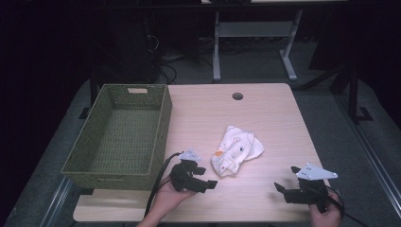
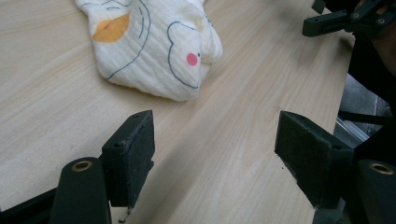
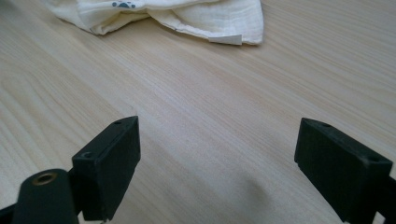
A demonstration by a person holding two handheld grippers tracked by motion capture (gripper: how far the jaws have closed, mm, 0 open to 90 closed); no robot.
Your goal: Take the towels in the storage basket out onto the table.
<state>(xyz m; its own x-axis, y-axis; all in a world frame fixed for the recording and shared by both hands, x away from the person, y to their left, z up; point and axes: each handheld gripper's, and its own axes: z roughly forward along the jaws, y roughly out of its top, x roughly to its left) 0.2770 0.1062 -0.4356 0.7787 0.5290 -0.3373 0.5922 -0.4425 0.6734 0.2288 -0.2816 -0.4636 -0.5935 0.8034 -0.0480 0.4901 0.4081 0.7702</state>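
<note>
Desk, basket, cloth and the dim room behind

A pale wooden desk (image 1: 265, 118) fills the middle of the high view, with a round cable hole (image 1: 237, 96) near its far edge at upper centre. A green woven basket (image 1: 161, 127) stands on the left part of the frame, its near corner overhanging the desk's front edge. A crumpled white cloth (image 1: 236, 150) printed with dark outlines, an orange patch and a red dot lies at centre, well apart from the basket. At the top of the frame, a white-legged table frame (image 1: 216, 52) and tangled cables (image 1: 165, 61) stand on grey floor (image 1: 340, 127) in shadow.
</note>
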